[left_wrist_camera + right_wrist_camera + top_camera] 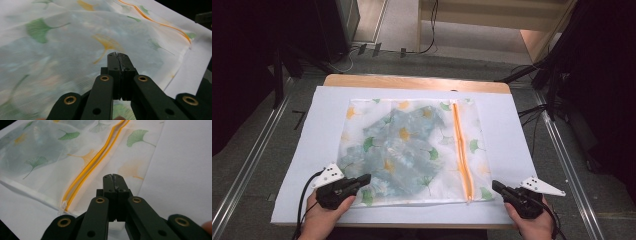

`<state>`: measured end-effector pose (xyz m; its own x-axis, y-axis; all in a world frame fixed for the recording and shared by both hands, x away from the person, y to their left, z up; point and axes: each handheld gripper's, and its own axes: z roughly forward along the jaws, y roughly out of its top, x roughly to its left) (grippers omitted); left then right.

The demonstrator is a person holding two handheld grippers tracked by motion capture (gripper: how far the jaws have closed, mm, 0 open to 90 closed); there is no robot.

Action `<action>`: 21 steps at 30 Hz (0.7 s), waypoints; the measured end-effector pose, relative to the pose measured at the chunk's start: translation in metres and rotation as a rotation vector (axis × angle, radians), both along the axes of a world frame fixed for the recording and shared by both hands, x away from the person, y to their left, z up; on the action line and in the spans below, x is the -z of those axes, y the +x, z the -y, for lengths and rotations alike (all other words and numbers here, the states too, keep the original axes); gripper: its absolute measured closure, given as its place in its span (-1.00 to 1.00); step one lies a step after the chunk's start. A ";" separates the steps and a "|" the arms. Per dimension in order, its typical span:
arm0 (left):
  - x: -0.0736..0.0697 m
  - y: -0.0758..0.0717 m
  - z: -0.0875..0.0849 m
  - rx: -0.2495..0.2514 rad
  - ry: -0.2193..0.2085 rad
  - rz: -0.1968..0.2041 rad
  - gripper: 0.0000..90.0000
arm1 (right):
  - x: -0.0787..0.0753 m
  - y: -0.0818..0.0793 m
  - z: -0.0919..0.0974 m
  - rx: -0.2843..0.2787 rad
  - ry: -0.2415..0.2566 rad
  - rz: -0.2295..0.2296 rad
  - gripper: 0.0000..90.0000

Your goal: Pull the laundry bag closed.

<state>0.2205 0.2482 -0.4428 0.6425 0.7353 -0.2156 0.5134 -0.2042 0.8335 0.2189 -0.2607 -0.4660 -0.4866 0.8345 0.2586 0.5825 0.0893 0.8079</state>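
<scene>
From above, a mesh bag [412, 150] printed with green and yellow leaves lies flat on a white sheet [507, 130] that covers a wooden table [412, 81]; a bluish cloth [397, 150] shows through the mesh, bunched toward the bag's left and middle; an orange zip [460, 150] runs from the far edge to the near edge along the bag's right side. The left gripper [364, 179] sits at the bag's near left corner, its tip over the mesh; the right gripper [495, 186] sits just off the near right corner, over the sheet.

In the left gripper view, the left gripper [117, 54] has its jaws pressed together with nothing between them, poised over the bag [75, 50]; the zip [160, 23] curves away at upper right.

In the right gripper view, the right gripper [112, 175] is likewise closed and empty, above the bag's near right corner; the zip [92, 165] runs past on its left, ending at a small white pull [63, 206] by the bag's near edge; the sheet [185, 170] lies bare to the right.
</scene>
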 end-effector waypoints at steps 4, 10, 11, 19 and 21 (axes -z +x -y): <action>0.004 0.002 0.023 0.044 0.007 -0.010 0.96 | 0.004 0.002 -0.007 -0.015 -0.013 -0.024 1.00; 0.011 0.006 0.055 0.081 0.030 -0.024 0.95 | 0.007 0.003 -0.015 -0.039 -0.015 -0.037 1.00; 0.013 0.006 0.061 0.088 0.031 -0.028 0.94 | 0.008 0.003 -0.017 -0.045 -0.021 -0.034 1.00; 0.022 0.007 0.109 0.126 0.079 -0.014 0.92 | 0.019 0.008 -0.026 -0.062 -0.053 -0.053 1.00; 0.024 0.008 0.121 0.125 0.074 -0.016 0.95 | 0.021 0.008 -0.027 -0.073 -0.069 -0.054 1.00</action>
<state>0.2289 0.1268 -0.4665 0.7274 0.6637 -0.1743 0.4928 -0.3284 0.8058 0.2274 -0.2332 -0.4865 -0.5338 0.8139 0.2292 0.6150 0.1876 0.7659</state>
